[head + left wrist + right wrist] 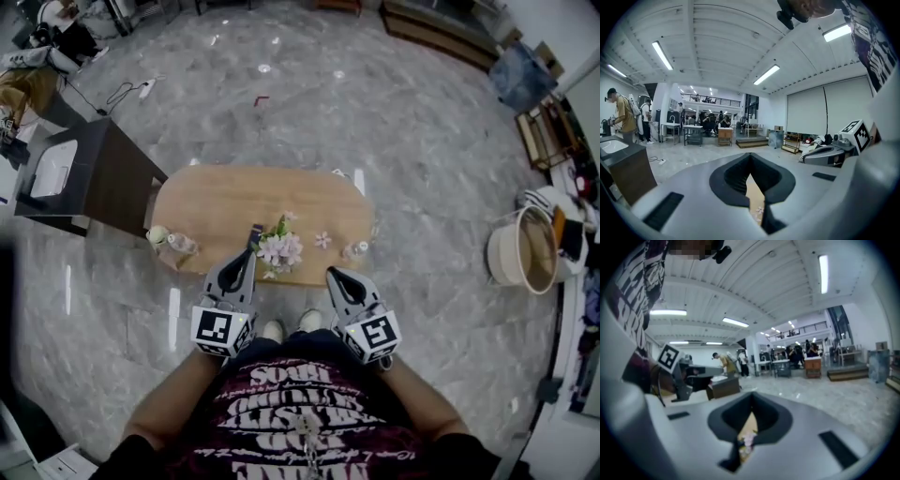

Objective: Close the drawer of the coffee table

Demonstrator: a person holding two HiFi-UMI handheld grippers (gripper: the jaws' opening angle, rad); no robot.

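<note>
- The coffee table (253, 202) sits in the middle of the head view, just beyond the person's pale shoes (273, 330). Its top is light wood grain, a broad slab with rounded corners.
- The drawer cannot be made out from this steep overhead angle; only the tabletop shows.
- Near the table's front edge lies a soft bunch of pink and white flowers (279, 248), with one loose blossom (322, 240) just to its right.
- Small clear glass jars (173, 246) stand at the table's lower left corner, and another small glass piece (356, 249) stands at its lower right; their contents are too small to tell.
- The left gripper (248, 251) has grey shells and dark ribbed pads. Its jaws are pressed together with nothing between them, and its tip overlaps the table's near edge.
- The right gripper (333, 276) is likewise closed and empty, at the bottom centre, apart from the table's edge.
- The floor (394, 122) is glossy grey marble-patterned tile.
- At the upper left a dark boxy cabinet (112, 178) holds a white rectangular basin (53, 169).
- At the right edge stands a round pale tub (518, 248), possibly empty.
</note>
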